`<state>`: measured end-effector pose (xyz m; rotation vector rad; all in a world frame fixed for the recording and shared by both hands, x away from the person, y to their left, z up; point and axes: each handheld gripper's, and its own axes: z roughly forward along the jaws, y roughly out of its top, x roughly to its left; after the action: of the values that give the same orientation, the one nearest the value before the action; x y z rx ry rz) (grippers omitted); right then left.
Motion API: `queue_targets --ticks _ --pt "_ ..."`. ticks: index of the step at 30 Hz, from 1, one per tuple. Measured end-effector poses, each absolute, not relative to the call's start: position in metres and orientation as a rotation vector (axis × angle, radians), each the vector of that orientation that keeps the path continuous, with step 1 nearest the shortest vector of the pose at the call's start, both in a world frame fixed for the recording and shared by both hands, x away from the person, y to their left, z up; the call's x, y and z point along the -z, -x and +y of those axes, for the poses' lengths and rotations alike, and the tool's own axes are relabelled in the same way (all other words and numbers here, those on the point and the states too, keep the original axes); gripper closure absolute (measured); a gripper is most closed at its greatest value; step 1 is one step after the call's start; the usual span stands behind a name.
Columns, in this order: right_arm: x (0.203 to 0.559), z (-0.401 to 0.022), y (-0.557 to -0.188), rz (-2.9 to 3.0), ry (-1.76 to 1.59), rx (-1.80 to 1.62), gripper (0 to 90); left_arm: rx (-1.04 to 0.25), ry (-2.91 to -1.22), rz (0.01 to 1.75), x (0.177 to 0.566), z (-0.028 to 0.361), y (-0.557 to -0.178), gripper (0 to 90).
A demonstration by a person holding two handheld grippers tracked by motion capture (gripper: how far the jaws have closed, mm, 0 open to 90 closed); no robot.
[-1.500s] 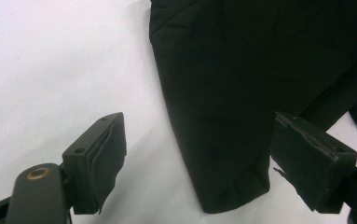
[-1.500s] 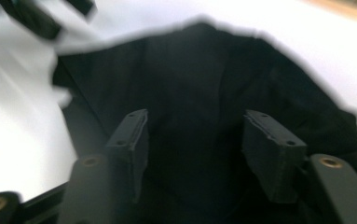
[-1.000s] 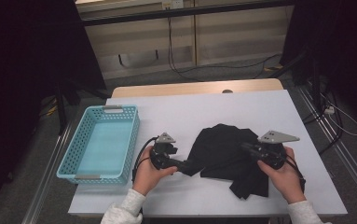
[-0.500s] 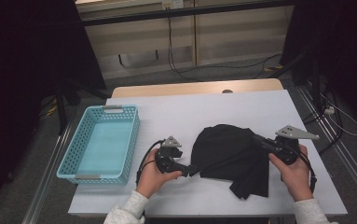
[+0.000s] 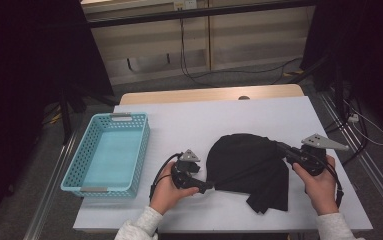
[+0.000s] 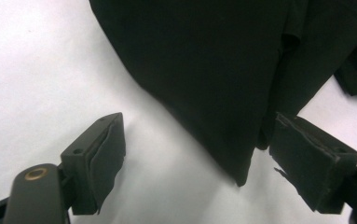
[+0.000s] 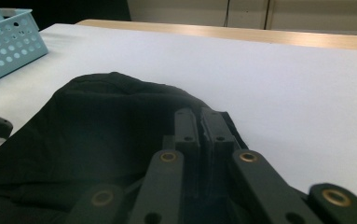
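From above, your crumpled black cloth garment [image 5: 249, 167] lies near the white surface's [image 5: 219, 117] front edge, right of the turquoise plastic basket [image 5: 108, 155]. In the left gripper view, your left gripper [image 6: 197, 156] has its jaws spread wide around the garment's corner. In the right gripper view, your right gripper [image 7: 199, 123] has its jaws pinched together on the cloth.

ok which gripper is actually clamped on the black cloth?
The right gripper, shut on the black cloth at its right edge. The left gripper is open, its jaws straddling a corner.
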<state>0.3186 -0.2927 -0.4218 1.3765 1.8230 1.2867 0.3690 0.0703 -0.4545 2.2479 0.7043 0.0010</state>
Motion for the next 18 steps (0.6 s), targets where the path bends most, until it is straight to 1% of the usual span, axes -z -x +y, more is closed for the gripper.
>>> queue_targets --ticks 4,6,9,11,14,15,18 --pt "0.4224 -0.2942 -0.3184 1.817 -1.382 -1.286 85.7 -0.003 -2.244 0.707 0.4554 0.0688 -0.3685 22.7" --pt "0.4231 -0.2937 -0.3186 1.829 -1.38 -1.285 85.6 0.0 -2.242 0.712 0.4551 0.0681 -0.3683 26.0" --pt "0.4241 -0.2918 -0.3187 1.84 -1.376 -1.281 85.6 0.002 -2.242 0.705 0.4549 0.0663 -0.3667 33.3" --pt "0.4236 -0.2907 -0.3186 1.847 -1.368 -1.283 85.6 0.015 -2.236 0.719 0.4545 0.0657 -0.3667 40.9" --pt "0.4236 -0.2896 -0.3188 1.861 -1.352 -1.278 85.3 0.009 -2.238 0.731 0.4541 0.0652 -0.3668 46.9" --pt "0.4237 -0.2895 -0.3189 1.864 -1.353 -1.279 85.3 0.024 -2.234 0.737 0.454 0.0653 -0.367 51.8" --pt "0.4237 -0.2897 -0.3189 1.866 -1.351 -1.281 85.2 0.044 -2.23 0.754 0.4542 0.0654 -0.3675 60.3"
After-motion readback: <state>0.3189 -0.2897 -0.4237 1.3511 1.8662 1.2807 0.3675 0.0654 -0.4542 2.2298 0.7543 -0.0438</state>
